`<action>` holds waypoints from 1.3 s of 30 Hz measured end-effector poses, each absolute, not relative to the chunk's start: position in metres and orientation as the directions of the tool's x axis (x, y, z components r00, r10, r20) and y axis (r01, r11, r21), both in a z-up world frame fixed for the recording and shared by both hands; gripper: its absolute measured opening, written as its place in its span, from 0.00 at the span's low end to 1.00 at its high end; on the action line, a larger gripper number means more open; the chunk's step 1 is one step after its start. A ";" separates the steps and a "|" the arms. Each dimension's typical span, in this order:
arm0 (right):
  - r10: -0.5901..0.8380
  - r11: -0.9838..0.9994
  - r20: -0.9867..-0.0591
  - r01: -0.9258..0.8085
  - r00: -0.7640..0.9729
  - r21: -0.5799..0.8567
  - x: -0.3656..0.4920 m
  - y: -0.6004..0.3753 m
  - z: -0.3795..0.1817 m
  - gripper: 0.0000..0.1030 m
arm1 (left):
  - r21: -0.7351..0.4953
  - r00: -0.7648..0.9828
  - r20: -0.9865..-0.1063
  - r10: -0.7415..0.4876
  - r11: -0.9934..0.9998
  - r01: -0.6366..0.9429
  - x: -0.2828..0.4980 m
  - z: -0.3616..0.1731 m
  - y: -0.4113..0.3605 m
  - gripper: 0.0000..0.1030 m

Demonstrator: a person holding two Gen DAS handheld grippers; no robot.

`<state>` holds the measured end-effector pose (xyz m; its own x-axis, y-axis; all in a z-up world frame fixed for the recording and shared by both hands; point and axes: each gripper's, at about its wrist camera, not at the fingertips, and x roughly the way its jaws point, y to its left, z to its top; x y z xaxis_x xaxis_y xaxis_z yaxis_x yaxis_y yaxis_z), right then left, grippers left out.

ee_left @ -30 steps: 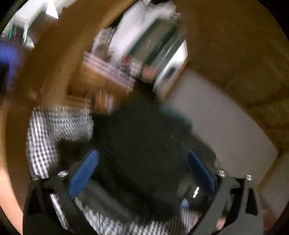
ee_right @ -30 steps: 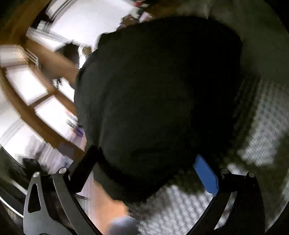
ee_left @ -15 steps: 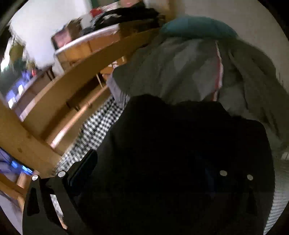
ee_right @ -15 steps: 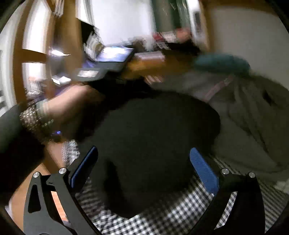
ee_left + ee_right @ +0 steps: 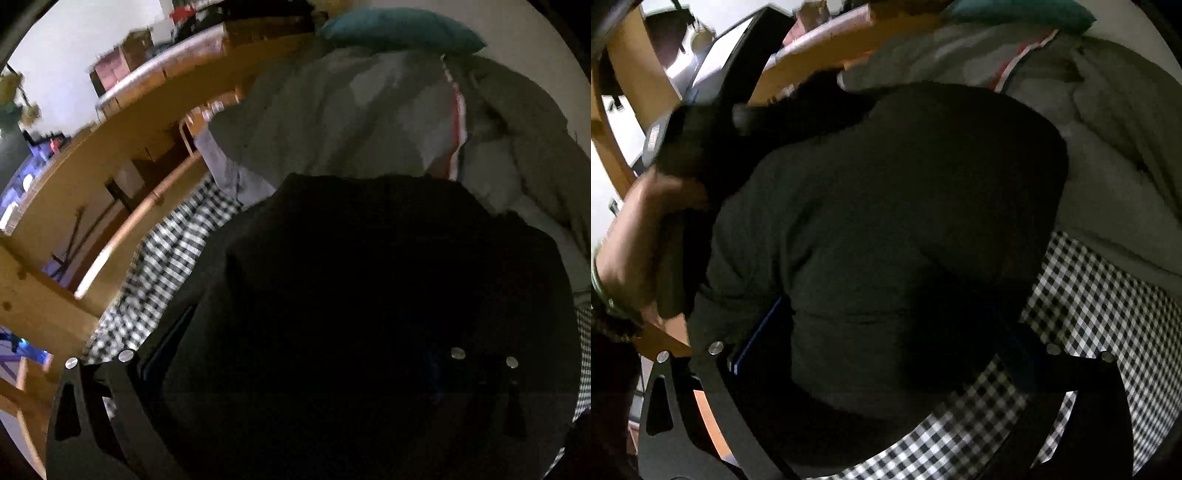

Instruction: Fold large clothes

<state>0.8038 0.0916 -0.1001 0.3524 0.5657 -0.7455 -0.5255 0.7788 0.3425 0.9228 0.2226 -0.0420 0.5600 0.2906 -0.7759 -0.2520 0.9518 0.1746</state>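
Note:
A large black garment lies bunched on a black-and-white checked sheet; it also fills the right wrist view. My left gripper hangs low over it, jaws wide apart, the cloth covering the right finger and most of the gap. My right gripper is open too, with the garment bulging between its blue pads. The left gripper's body and the hand that holds it show at the left of the right wrist view.
A pile of grey clothes and bedding with a teal pillow lies behind the garment. A wooden bed rail and wooden frame run along the left. The checked sheet shows to the right.
Both cameras swung from a blurred room view down onto the bed. The black garment now lies lower on the sheet, and the left gripper has sunk closer over it.

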 end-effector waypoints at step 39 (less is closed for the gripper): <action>0.478 0.857 -0.685 -0.463 0.550 0.227 0.385 -0.092 -0.035 0.97 | 0.258 0.708 -0.585 0.397 0.918 -0.302 0.384 0.034 -0.030 0.95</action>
